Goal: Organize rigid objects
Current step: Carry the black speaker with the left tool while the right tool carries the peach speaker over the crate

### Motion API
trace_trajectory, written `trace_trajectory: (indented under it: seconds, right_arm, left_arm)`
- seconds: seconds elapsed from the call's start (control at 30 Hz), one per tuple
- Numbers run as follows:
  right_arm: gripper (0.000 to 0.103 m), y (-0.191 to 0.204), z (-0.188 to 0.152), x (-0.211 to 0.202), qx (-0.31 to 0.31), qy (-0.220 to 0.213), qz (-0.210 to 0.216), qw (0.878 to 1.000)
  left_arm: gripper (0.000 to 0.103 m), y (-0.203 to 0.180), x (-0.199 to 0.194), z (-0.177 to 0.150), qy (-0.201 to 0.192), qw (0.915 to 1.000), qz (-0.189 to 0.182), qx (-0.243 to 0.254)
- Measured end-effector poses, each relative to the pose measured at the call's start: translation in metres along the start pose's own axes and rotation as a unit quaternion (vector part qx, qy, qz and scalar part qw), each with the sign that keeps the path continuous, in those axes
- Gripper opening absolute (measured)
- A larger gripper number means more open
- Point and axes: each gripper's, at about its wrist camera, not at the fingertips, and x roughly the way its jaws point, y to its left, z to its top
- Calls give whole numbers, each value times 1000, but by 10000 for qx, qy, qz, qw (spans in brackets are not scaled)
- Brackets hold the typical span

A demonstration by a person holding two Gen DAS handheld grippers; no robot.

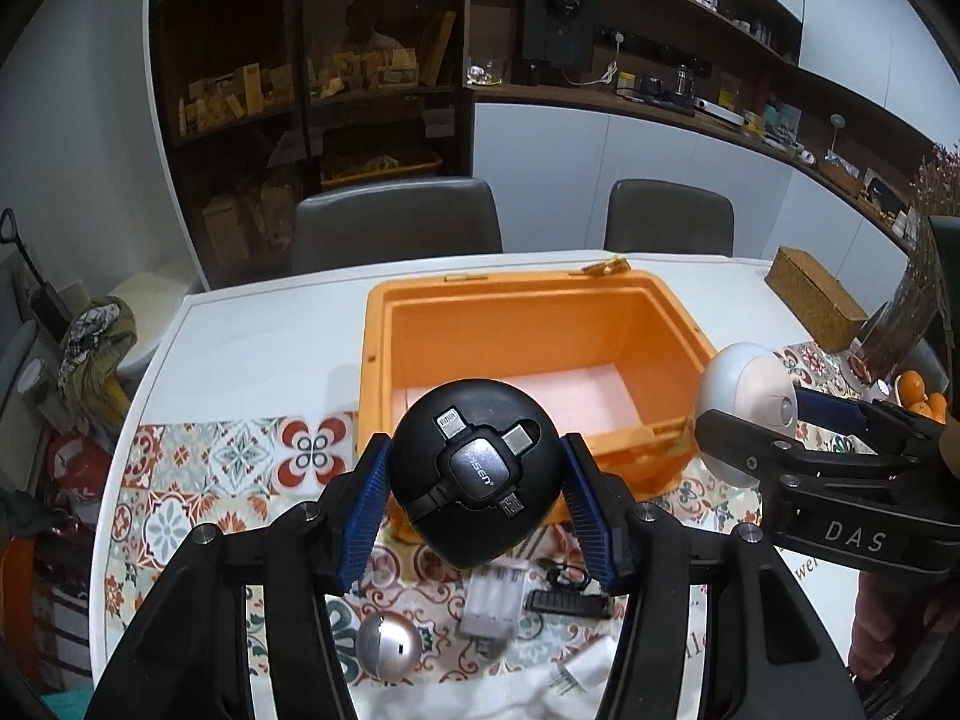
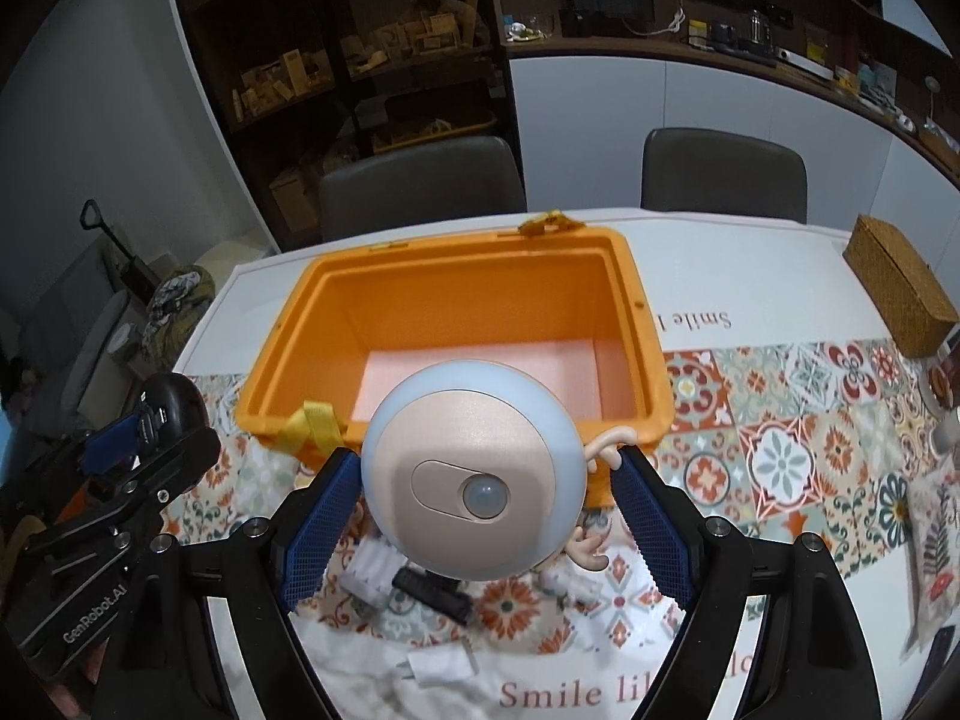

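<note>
The left tool (image 1: 477, 483) is clamped on a black round cable organiser (image 1: 476, 471), its blue pads pressed against both sides, held above the near rim of the open orange box (image 1: 528, 306). The right tool (image 2: 486, 507) grips a pale blue round sensor light (image 2: 474, 477) in the same way, jaws set wider, also lifted before the box's near edge. Below them, on the patterned cloth (image 2: 774, 450) covering the surface, lie a silver ball (image 1: 388, 642), a clear battery case (image 1: 495, 603), a black comb-like piece (image 1: 564, 603) and what may be a white plug (image 2: 441, 669), blurred. A woven box (image 2: 900, 294) sits far right.
</note>
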Motion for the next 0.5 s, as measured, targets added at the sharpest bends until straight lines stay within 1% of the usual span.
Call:
trace_trajectory:
  seconds: [0.3,0.5]
  right_arm:
    - [85,3,31,5,-175,-215,-170,9995]
    - [85,3,48,18,-233,-131,-217,9994]
  left_arm:
    - [55,3,12,20,-8,10000,8,60]
    - [55,4,27,35,70,9999,13,130]
